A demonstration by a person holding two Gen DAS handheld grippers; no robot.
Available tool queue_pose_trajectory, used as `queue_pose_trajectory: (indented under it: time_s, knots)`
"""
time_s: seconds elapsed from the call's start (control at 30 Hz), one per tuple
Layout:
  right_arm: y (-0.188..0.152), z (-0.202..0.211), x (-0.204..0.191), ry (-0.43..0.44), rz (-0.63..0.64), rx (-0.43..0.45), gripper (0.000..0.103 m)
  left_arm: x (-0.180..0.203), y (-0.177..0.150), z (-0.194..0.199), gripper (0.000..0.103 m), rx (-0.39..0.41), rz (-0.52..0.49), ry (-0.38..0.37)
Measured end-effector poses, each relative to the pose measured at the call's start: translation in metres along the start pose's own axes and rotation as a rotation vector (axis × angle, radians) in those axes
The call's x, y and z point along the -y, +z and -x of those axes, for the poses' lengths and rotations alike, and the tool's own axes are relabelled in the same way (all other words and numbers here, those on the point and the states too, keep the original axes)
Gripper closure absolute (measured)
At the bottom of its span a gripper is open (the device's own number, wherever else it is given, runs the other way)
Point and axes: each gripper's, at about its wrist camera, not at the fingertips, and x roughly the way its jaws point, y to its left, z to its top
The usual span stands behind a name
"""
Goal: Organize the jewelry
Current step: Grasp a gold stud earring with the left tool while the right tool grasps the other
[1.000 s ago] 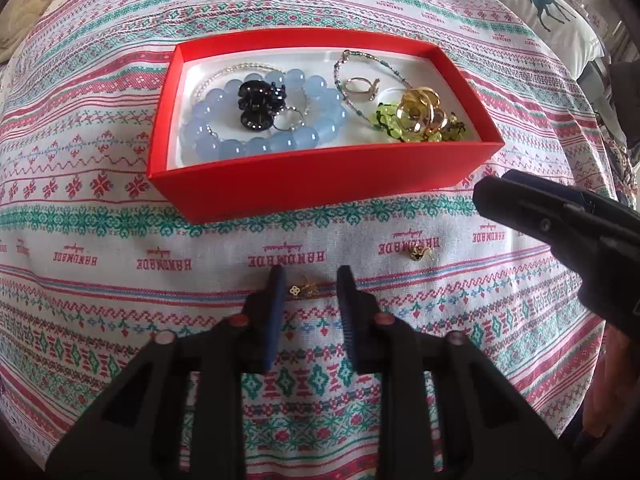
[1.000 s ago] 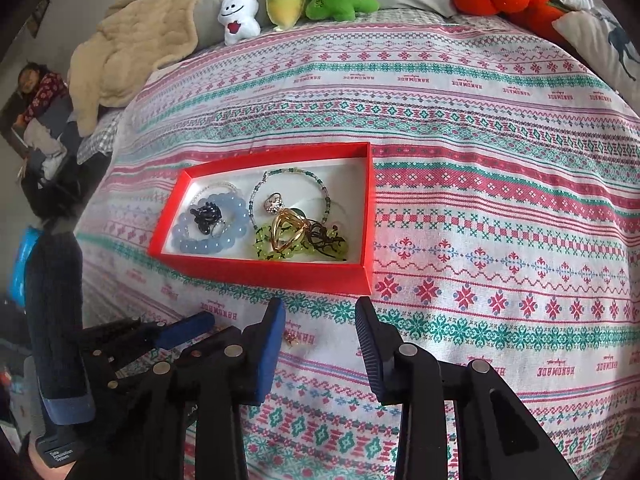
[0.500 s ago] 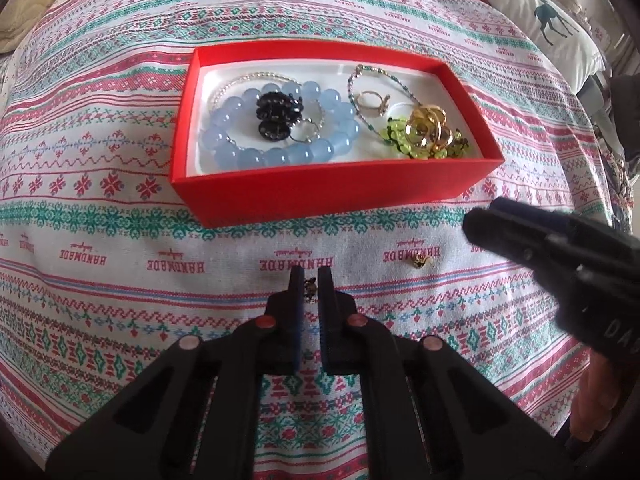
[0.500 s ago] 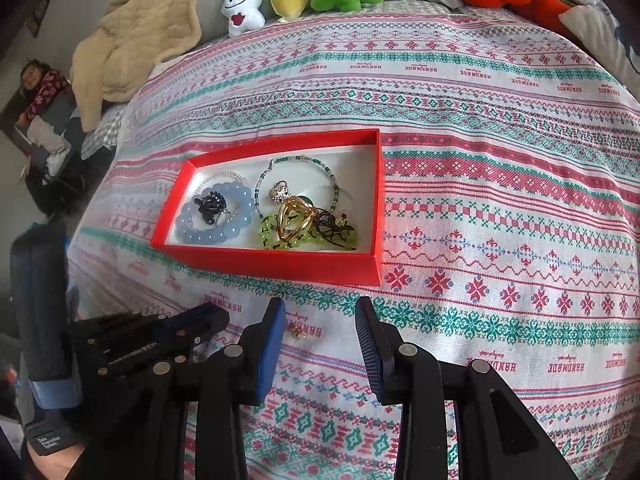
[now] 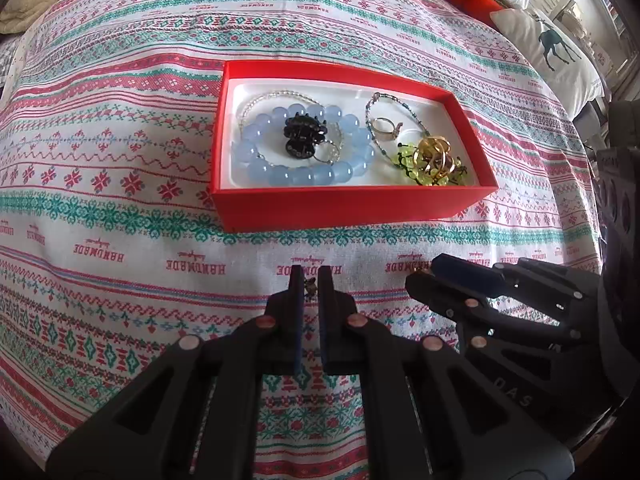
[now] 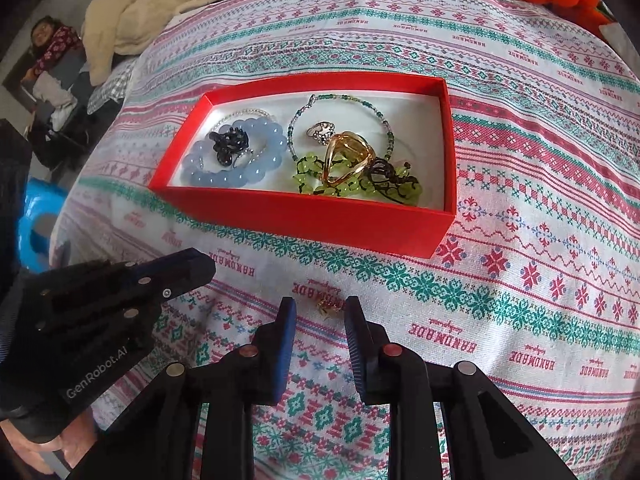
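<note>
The left tongs (image 5: pixel 309 286) are pinching a small gold earring (image 5: pixel 309 289) just before the red box (image 5: pixel 352 210); the right tongs (image 6: pixel 320 312) are closing around another earring (image 6: pixel 329 307) lying on the bed (image 6: pixel 520 300).

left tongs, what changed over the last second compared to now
The left tongs closed on the small gold earring and lifted it slightly. The right tongs came down around the second gold earring, closing, not yet gripping. The red box stayed put.
</note>
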Motion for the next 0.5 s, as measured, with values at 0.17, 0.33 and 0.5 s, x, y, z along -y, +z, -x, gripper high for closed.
queue_pose_trajectory:
  time_s: [0.17, 0.33, 0.5]
  knots:
    - [-0.002, -0.006, -0.005, -0.063, 0.032, -0.007, 0.088, 0.000, 0.000, 0.002, 0.096, 0.003, 0.003, -0.002]
    - [-0.002, -0.012, -0.011, -0.113, 0.058, -0.004, 0.092, 0.000, 0.001, 0.003, 0.096, 0.005, 0.006, -0.003]
    - [0.001, -0.015, -0.020, -0.130, 0.058, 0.001, 0.093, -0.001, 0.003, 0.007, 0.096, 0.009, 0.004, -0.008]
